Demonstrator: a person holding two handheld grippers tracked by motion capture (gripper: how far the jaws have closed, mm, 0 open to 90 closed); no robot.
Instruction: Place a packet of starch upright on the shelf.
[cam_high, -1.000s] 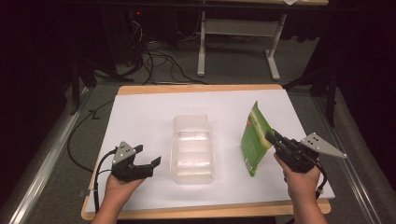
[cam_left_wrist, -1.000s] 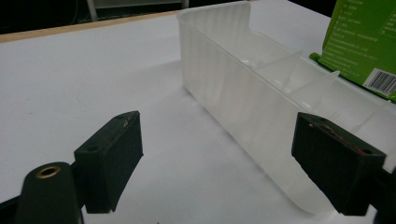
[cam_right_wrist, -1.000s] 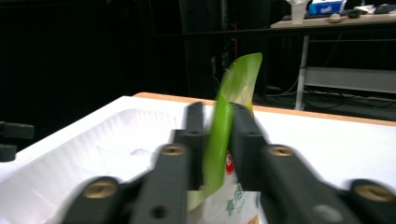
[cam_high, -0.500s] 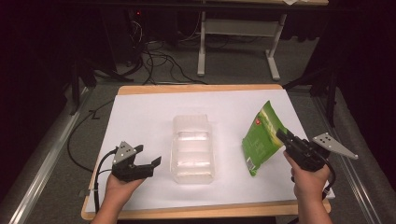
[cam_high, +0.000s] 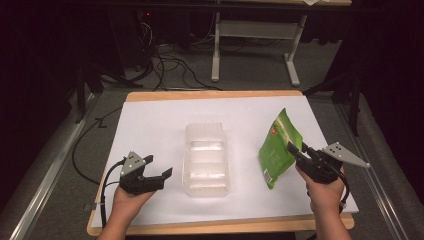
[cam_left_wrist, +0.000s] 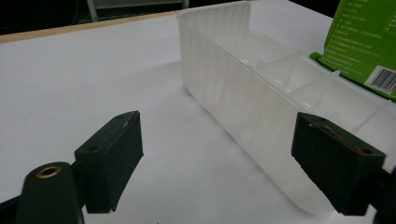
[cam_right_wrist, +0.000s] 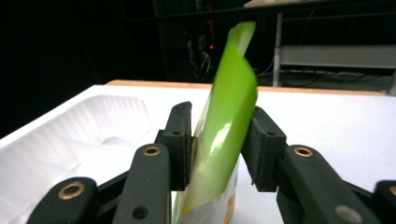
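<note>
A: From the high view, the right tool (cam_high: 294, 148) has its jaws around the edge of the green pouch (cam_high: 278, 145), which stands tilted on the bench (cam_high: 150, 125), just right of the clear tray (cam_high: 206, 159). Those jaws have just been opening with the pouch between them. I'd judge the pouch may topple flat or slide off toward the bench's right side once it is free.

B: And the left tool (cam_high: 162, 176)?

A: Open, holding nothing, resting near the tray's left wall. Its cable (cam_high: 107, 180) trails off the front left corner. The bench wears a white sheet on a wooden top; beyond it lie dark floor, loose wires and a grey frame (cam_high: 252, 35).

B: The left gripper view?

A: The pads (cam_left_wrist: 112, 161) stand wide apart over bare white sheet. The tray (cam_left_wrist: 233, 93) sits just ahead with its dividers showing, the pouch (cam_left_wrist: 362, 42) behind it. A careless closing could nudge the light tray.

B: The right gripper view?

A: The pouch (cam_right_wrist: 224, 126) leans between the pads (cam_right_wrist: 180, 140), a gap on the right side, so the hold looks loose. It could fall against the tray (cam_right_wrist: 93, 126). Behind is a black room with a small red light (cam_right_wrist: 212, 46).
</note>
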